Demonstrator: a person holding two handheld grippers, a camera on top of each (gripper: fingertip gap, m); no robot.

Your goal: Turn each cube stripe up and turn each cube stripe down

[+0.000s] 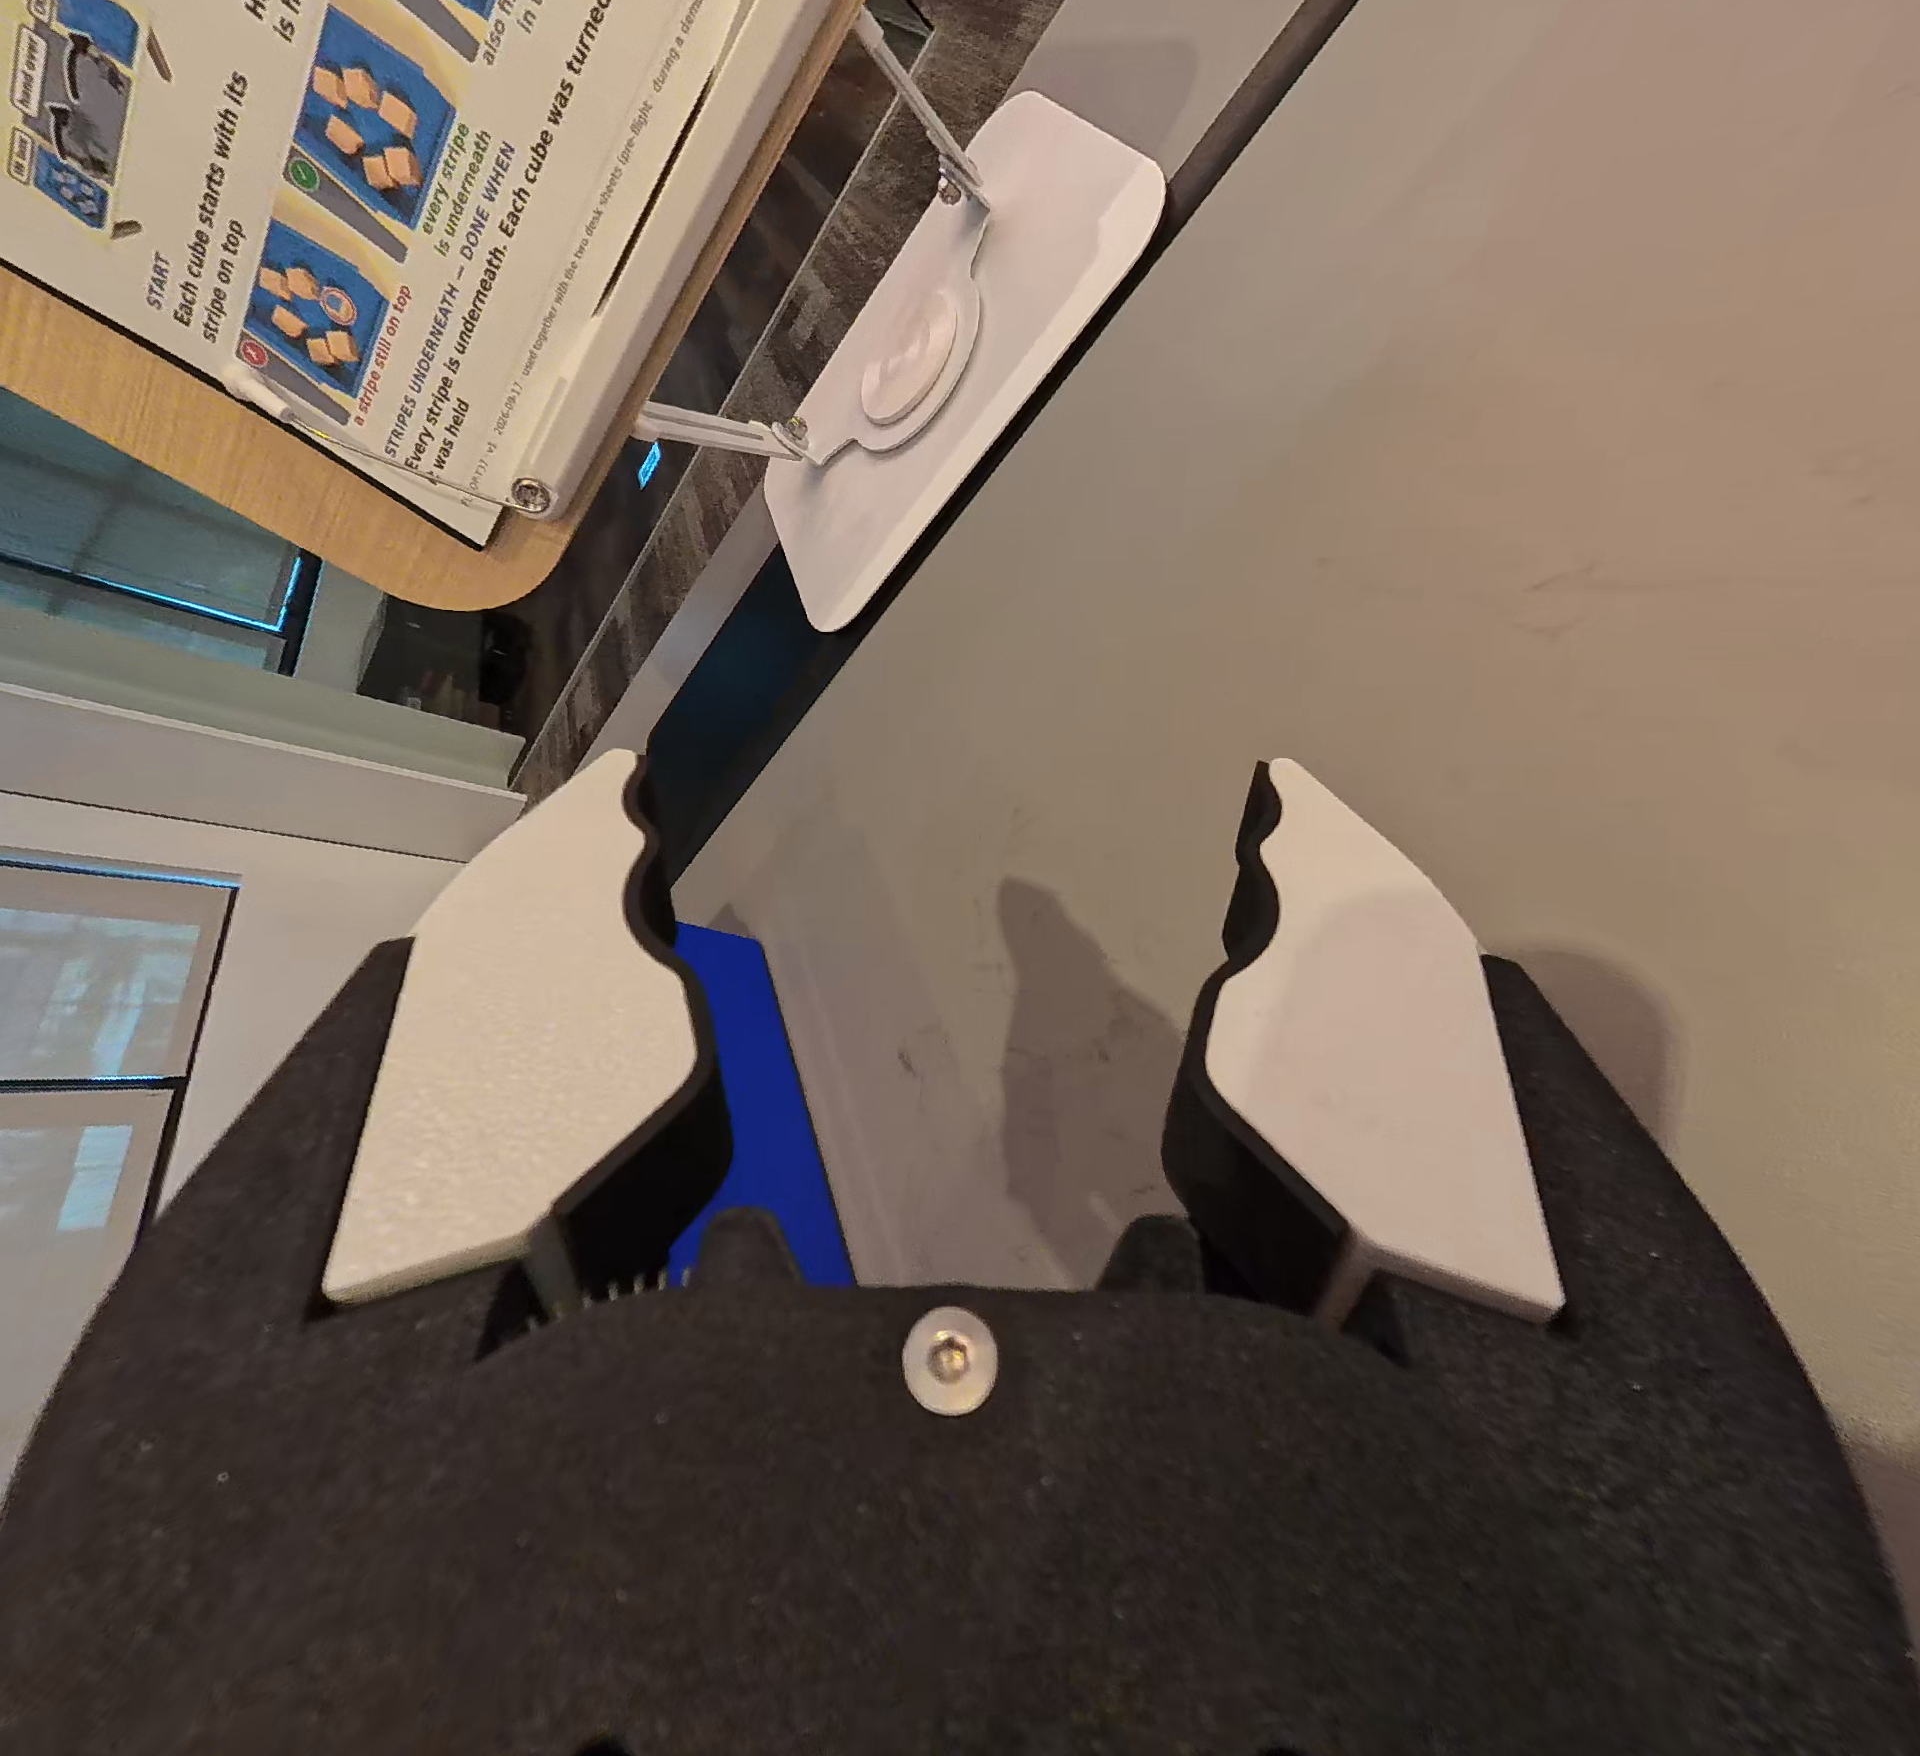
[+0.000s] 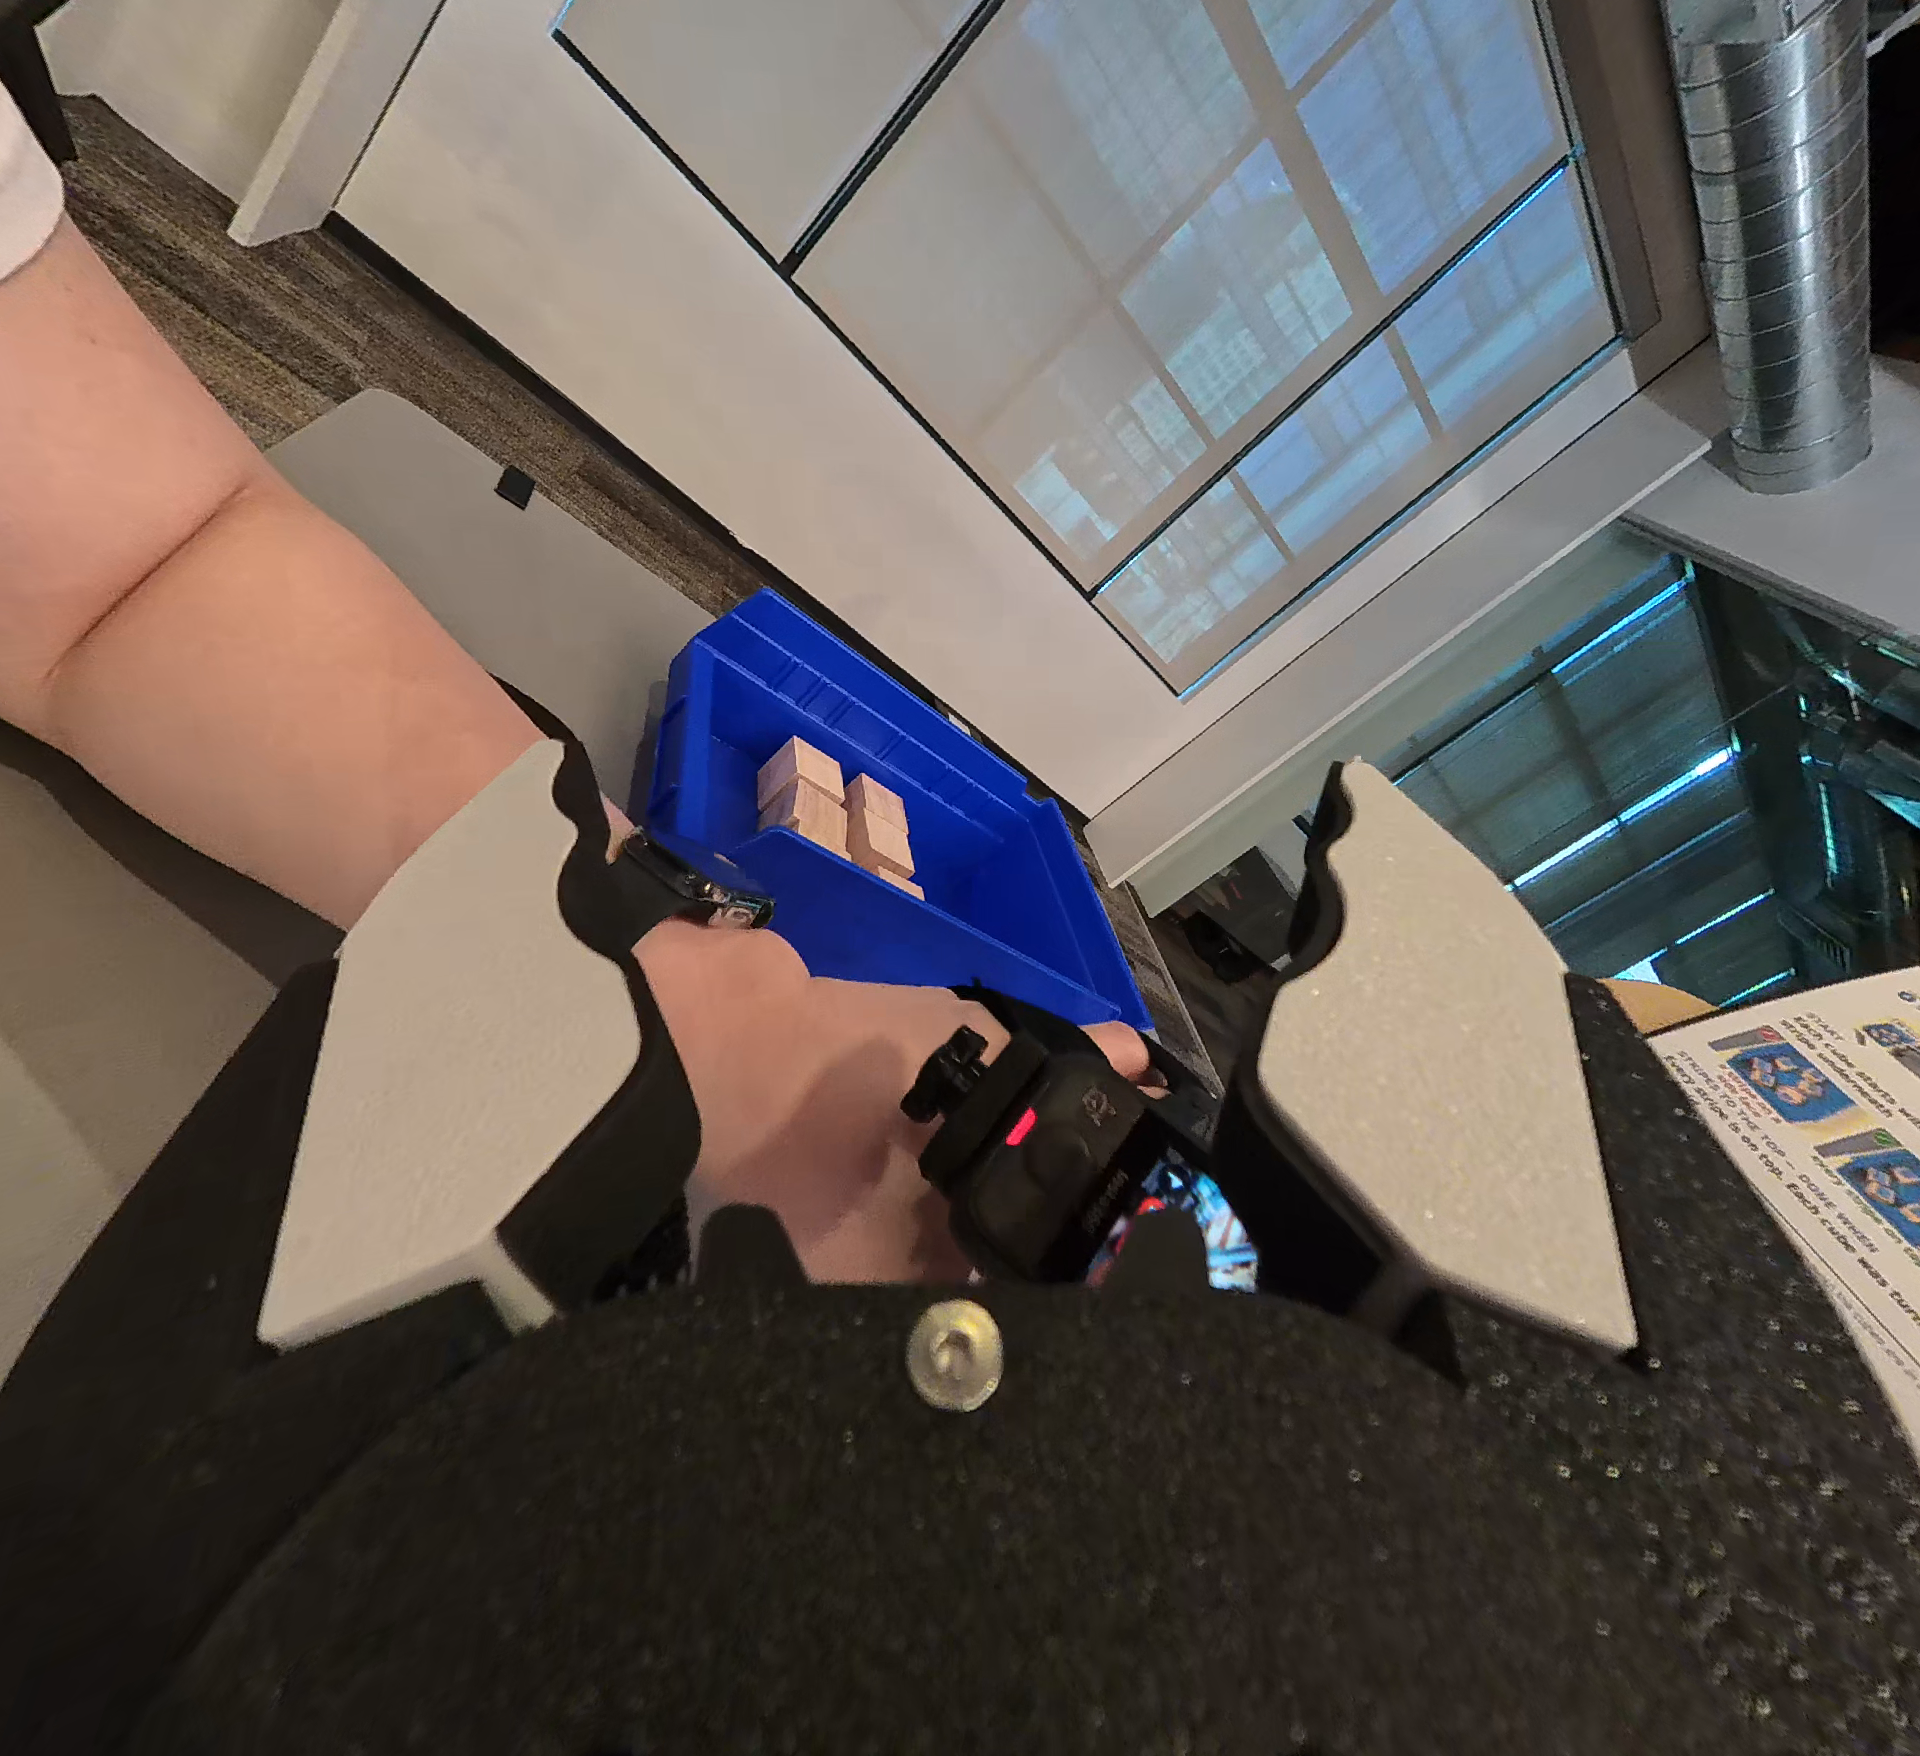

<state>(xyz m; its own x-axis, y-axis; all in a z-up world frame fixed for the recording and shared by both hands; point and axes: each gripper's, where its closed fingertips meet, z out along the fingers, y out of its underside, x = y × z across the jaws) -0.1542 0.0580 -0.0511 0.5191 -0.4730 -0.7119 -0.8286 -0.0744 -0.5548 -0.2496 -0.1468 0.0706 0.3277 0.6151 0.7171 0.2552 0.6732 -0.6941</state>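
Blue plastic is showing in both views: the bin (image 2: 894,917) is sitting on the grey table (image 1: 1351,563), and in the right wrist view it is lying beyond the person's left hand (image 2: 821,1114), which is gripping the handle of the other tool with its small camera (image 2: 1049,1176). Inside the bin, pale wooden cubes (image 2: 842,813) are resting bunched together toward its far-left end, touching one another; how many there are cannot be told for sure, and no stripe is visible on the faces that are showing, so which way each one is lying cannot be judged. Both tools are hanging well clear of the bin, so I take this as the reach-in stage, with no cube being turned yet. The left claw (image 1: 951,813) is standing wide open and holding nothing, pointing across bare table with only a sliver of the blue bin (image 1: 748,1104) showing between its fingers at the near left; a white stand (image 1: 977,356) carrying an instruction sheet (image 1: 343,148) is sitting farther off. The right claw (image 2: 951,823) is likewise gaping wide and empty, tilted up toward a window (image 2: 1091,200), with another printed sheet (image 2: 1808,1145) lying at the right edge. Next, one claw probably needs to be lowering into the bin, straddling a single cube at the edge of the cluster without nudging its neighbours.
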